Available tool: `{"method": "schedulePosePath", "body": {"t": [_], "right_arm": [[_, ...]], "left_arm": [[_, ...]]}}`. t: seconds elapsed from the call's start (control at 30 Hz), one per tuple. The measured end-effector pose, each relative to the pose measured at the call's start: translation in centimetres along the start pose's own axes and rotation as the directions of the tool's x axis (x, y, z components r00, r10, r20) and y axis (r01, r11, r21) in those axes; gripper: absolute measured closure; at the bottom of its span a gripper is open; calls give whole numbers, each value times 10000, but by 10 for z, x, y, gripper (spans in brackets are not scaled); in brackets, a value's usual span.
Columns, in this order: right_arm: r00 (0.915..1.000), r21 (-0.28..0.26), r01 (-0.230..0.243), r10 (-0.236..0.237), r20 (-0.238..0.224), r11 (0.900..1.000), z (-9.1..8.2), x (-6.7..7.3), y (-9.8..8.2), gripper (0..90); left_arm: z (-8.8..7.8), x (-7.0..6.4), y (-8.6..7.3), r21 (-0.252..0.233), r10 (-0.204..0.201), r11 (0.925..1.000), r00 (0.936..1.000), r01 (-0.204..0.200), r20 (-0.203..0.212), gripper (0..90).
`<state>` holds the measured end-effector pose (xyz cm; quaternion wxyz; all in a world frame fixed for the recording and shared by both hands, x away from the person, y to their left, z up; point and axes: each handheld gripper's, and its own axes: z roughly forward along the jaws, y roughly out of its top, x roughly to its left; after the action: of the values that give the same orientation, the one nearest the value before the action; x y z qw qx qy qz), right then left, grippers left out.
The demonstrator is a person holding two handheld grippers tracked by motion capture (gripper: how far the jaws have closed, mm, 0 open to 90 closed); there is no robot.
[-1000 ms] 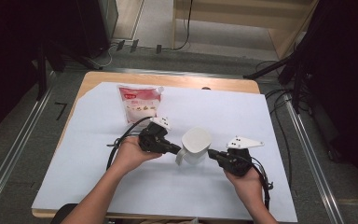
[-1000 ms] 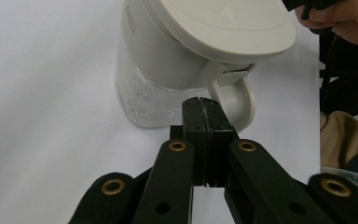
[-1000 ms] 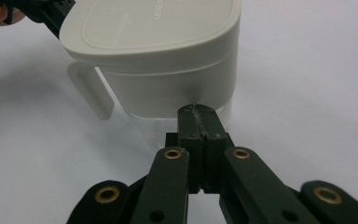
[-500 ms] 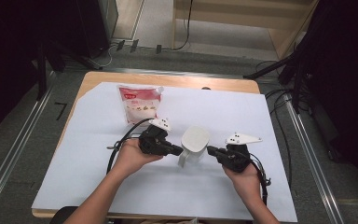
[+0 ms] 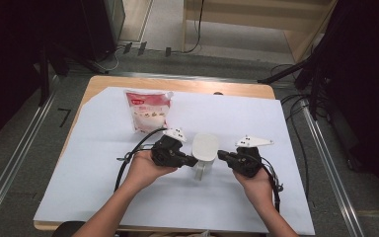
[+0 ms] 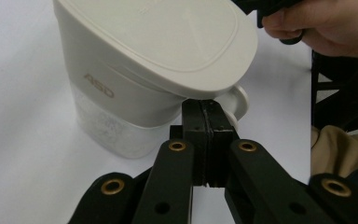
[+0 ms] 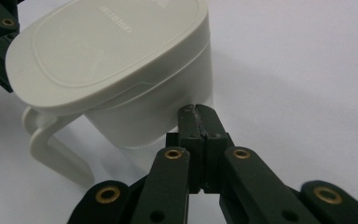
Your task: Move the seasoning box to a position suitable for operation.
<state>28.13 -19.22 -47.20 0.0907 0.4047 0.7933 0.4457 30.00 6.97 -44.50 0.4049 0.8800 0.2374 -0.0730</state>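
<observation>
A white lidded jug (image 5: 205, 147) stands mid-table on the white sheet, its handle (image 5: 202, 172) toward the person. My left gripper (image 5: 192, 161) presses against its left side. In the left gripper view the jaws (image 6: 207, 109) are shut with nothing between them, tips under the overhanging lid (image 6: 158, 51) beside the handle (image 6: 240, 100). My right gripper (image 5: 221, 155) is at the jug's right side. In the right gripper view it (image 7: 196, 113) is shut and empty, tips against the jug's wall (image 7: 135, 121) just below the lid rim.
A white pouch with a red top (image 5: 147, 111) lies flat behind and left of the jug. The white sheet (image 5: 276, 123) covers most of the wooden table (image 5: 237, 89). Cables trail from both grippers toward the front edge.
The jug was tilted with its lid facing the camera; it now stands more upright and slightly to the right. Both grippers stayed shut and close at its sides.
</observation>
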Motion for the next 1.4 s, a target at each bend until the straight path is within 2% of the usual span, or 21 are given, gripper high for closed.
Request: {"method": "schedulePosePath", "body": {"t": [0.27, 0.43, 0.67, 0.87, 0.93, 1.13, 1.3, 1.4], "right_arm": [[9999, -31, -118, 118, 81, 9999, 2, -5, 3, 900], [9994, -15, 135, -135, 304, 9999, 4, -6, 6, 900], [9996, 16, 110, -111, 244, 9999, 5, -10, 7, 900], [10000, 10, 74, -74, 57, 10000, 0, -10, 7, 899], [10000, 31, 53, -53, 7, 10000, -2, -9, 7, 897], [9999, 45, 82, -82, -95, 10000, -9, -6, 6, 896], [9998, -124, 110, -111, -139, 9999, -18, -1, 4, 892], [9997, -87, 52, -54, -236, 9999, -22, 3, 3, 893]], "left_arm": [[7, -5, 2, -29, -17, 10000, 9999, 17, 105, 900], [13, -11, 4, -44, 53, 10000, 10000, -53, 6, 897], [21, -13, 7, -184, -119, 9997, 9989, 127, 456, 851], [11, -12, 5, 50, -301, 9995, 9976, 299, 622, 761], [3, -11, 3, 128, -175, 9998, 9986, 169, 497, 726], [-15, -2, -1, -87, 69, 9999, 9997, -67, 239, 630], [-20, 5, -4, 24, 20, 10000, 10000, -20, 72, 557], [-21, 8, -5, -158, 105, 9998, 9999, -106, -15, 519]]}}
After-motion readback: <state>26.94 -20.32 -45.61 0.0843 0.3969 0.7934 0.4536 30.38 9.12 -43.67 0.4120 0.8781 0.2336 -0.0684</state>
